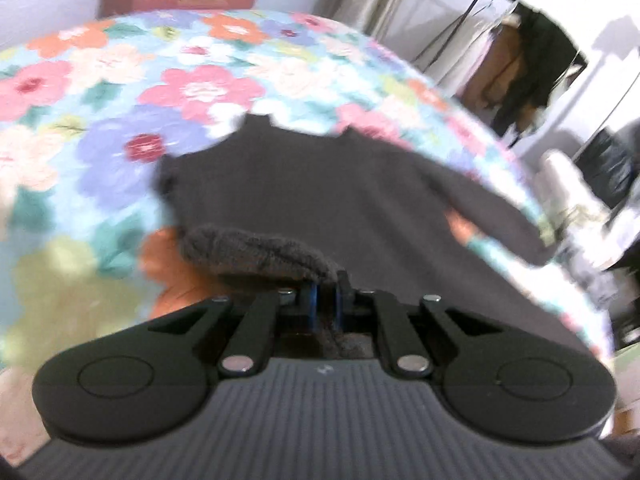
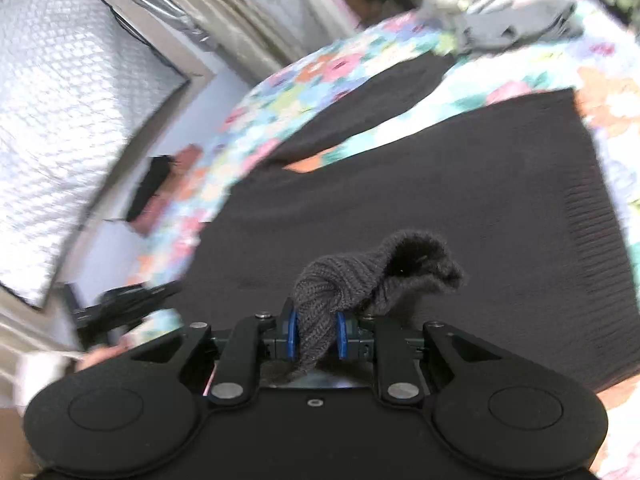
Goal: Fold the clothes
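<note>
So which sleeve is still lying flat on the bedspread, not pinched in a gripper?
The long sleeve stretched toward the clothes rack side lies flat on the floral bedspread. The left gripper holds a bunched cuff of the dark sweater.

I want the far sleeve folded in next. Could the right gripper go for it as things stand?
Probably not yet. The right gripper is shut on a bunched piece of the sweater, so its fingers are occupied. The sleeve itself lies uncovered on the bedspread.
</note>
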Motion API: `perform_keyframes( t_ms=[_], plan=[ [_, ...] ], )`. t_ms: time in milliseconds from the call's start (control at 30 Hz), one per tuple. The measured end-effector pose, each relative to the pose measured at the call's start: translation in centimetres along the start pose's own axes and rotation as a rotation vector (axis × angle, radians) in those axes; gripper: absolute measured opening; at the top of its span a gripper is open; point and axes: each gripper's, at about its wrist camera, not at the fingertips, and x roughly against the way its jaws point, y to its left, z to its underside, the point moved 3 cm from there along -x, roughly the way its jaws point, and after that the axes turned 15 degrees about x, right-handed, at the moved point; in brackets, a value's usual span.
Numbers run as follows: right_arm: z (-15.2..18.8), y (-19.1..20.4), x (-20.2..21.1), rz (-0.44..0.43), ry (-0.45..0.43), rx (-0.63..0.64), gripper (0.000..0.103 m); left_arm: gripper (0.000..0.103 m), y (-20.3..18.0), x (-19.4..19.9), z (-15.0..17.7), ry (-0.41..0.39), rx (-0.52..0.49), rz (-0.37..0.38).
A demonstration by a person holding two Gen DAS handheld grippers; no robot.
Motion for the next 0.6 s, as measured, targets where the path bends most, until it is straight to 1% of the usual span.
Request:
perform_keyframes(
  t_ms=[33,67,100,133,167,267,300,367,433,500,533,600],
  plan=[
    [-0.7,-0.3,0.1,-0.042,0.008,-0.037,0.023,0.007,-0.7,-0.3,-0.8,0.022,0.020,0.018],
    [-1.6,-0.8,-0.1,-0.056,0.018,-0.061,0.023,0.007,-1.4,-0.4,-1.4,0.040,0.030,0.034],
    [-2.5,-1.5,-0.6,-0.043,0.029,-0.072,0.023,0.007,-2.3,-0.7,-1.7,0.050,0.027,0.047],
    [-3.4,-2.4,-1.3,-0.005,0.042,-0.075,0.025,0.007,-3.1,-1.4,-1.9,0.059,0.029,0.048],
    [-4.1,-3.2,-2.2,0.054,0.051,-0.059,0.029,0.007,-3.4,-2.6,-2.3,0.069,0.034,0.038],
    [-5.7,-5.6,-5.2,0.215,0.062,0.013,0.031,0.008,-3.5,-6.7,-2.5,0.099,0.059,0.006],
    [-6.2,-6.5,-6.3,0.248,0.061,0.032,0.031,0.008,-3.2,-8.2,-2.2,0.110,0.059,-0.009],
    [-6.9,-8.3,-8.4,0.281,0.056,0.067,0.032,0.008,-2.4,-10.7,-1.9,0.118,0.044,-0.038],
    [-7.3,-9.7,-10.0,0.297,0.040,0.074,0.037,0.009,-1.4,-12.2,-1.6,0.125,0.029,-0.064],
    [-7.5,-10.7,-11.0,0.326,0.014,0.087,0.038,0.013,-0.4,-12.9,-1.4,0.129,0.042,-0.056],
    [-7.5,-10.9,-11.2,0.346,-0.005,0.101,0.040,0.013,0.0,-13.0,-1.6,0.132,0.056,-0.041],
    [-7.1,-11.8,-10.7,0.337,-0.078,0.099,0.043,0.014,1.2,-12.6,-2.5,0.126,0.114,-0.031]
  ],
)
